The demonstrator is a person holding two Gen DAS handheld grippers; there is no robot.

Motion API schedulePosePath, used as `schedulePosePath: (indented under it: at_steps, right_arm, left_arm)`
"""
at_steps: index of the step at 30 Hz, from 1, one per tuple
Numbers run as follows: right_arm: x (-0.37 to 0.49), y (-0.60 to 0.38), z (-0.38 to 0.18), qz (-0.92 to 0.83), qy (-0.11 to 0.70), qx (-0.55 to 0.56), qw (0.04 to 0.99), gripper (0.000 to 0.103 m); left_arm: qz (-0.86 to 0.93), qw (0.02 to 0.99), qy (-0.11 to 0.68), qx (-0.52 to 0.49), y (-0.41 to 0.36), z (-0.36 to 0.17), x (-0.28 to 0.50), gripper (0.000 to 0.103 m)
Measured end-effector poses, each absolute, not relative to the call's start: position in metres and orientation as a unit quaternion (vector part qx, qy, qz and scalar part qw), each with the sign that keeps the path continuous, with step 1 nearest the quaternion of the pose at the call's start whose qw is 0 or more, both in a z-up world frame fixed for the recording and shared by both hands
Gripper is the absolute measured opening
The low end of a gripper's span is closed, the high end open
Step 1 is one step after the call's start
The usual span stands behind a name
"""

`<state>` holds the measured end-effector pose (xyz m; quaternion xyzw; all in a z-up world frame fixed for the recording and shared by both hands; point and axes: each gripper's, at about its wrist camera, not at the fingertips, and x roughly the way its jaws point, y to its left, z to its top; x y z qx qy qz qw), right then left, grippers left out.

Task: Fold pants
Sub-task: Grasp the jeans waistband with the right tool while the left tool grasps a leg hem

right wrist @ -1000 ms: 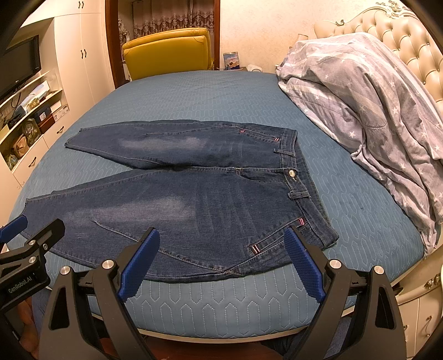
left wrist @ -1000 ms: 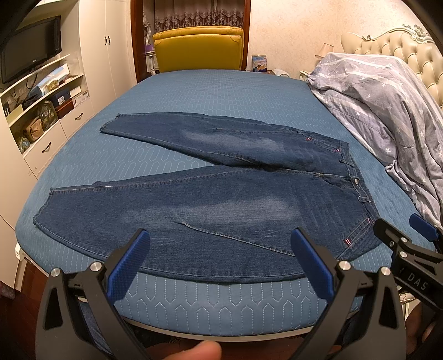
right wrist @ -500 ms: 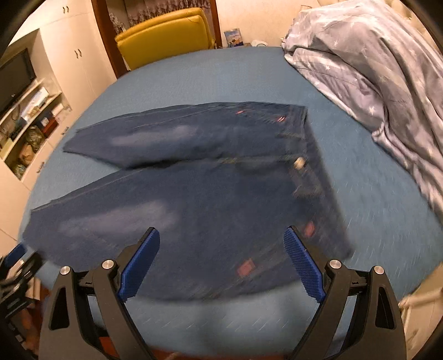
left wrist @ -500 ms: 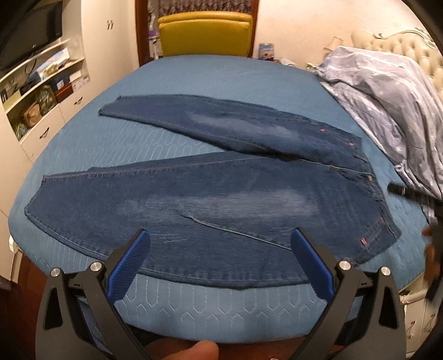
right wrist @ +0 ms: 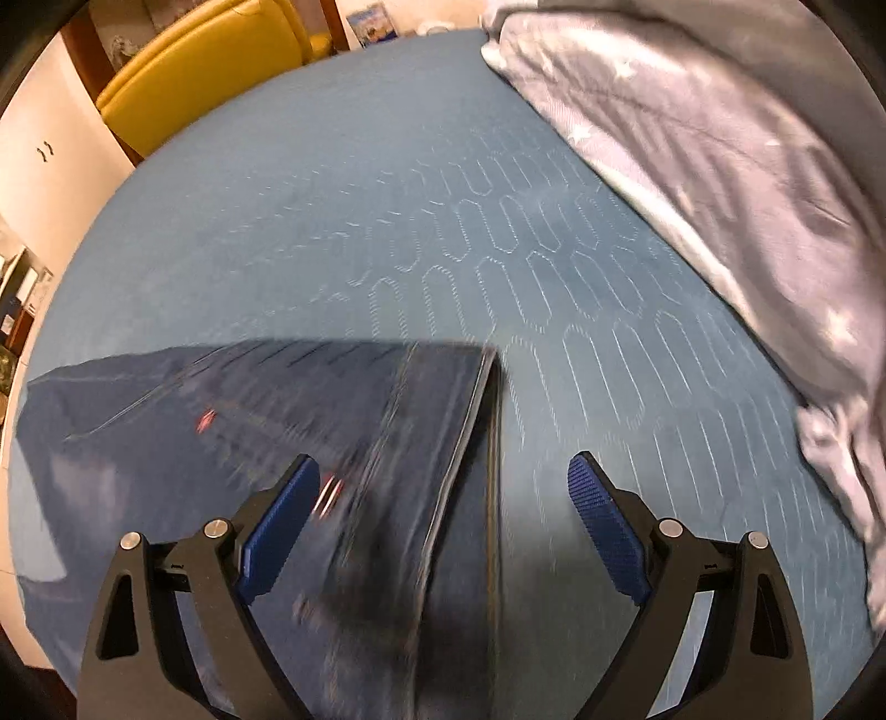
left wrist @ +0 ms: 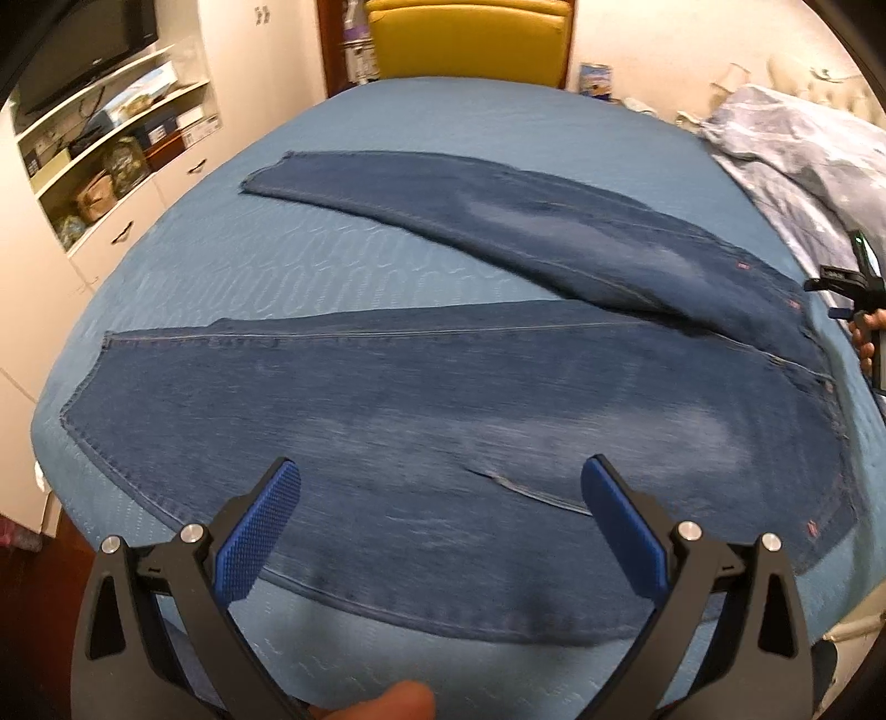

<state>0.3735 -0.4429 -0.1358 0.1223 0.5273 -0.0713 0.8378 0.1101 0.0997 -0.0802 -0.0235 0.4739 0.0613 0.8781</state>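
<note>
Dark blue jeans (left wrist: pixel 443 399) lie flat on the blue bed (left wrist: pixel 343 266), legs spread in a V toward the left, waistband at the right. My left gripper (left wrist: pixel 440 526) is open and empty, above the near leg by its lower edge. My right gripper (right wrist: pixel 443 523) is open and empty, low over the far end of the waistband (right wrist: pixel 443 421), which lies between its fingers. The right gripper also shows at the right edge of the left wrist view (left wrist: pixel 853 282).
A grey star-print duvet (right wrist: pixel 720 166) is piled along the bed's right side. A yellow armchair (left wrist: pixel 468 39) stands beyond the far end. White shelves and drawers (left wrist: pixel 105 160) line the left wall. The bed's near edge (left wrist: pixel 387 653) lies just below my left gripper.
Both grippers have moved forward over the bed. The right gripper has gone right and down to the far end of the waistband. The jeans have not moved.
</note>
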Motion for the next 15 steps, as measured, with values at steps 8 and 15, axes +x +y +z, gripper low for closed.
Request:
schedulePosePath:
  at_steps: [8,15]
  right_arm:
    - [0.411,-0.438,-0.164,-0.018,0.541,0.099,0.835,0.071]
    - [0.378,-0.419,-0.117,0.022,0.484,0.064,0.873,0.014]
  left_arm:
    - [0.066,0.879,0.471,-0.037,0.124,-0.078,0.139,0.102]
    - [-0.020,0.867,0.470,-0.160,0.157,-0.067,0.211,0.089]
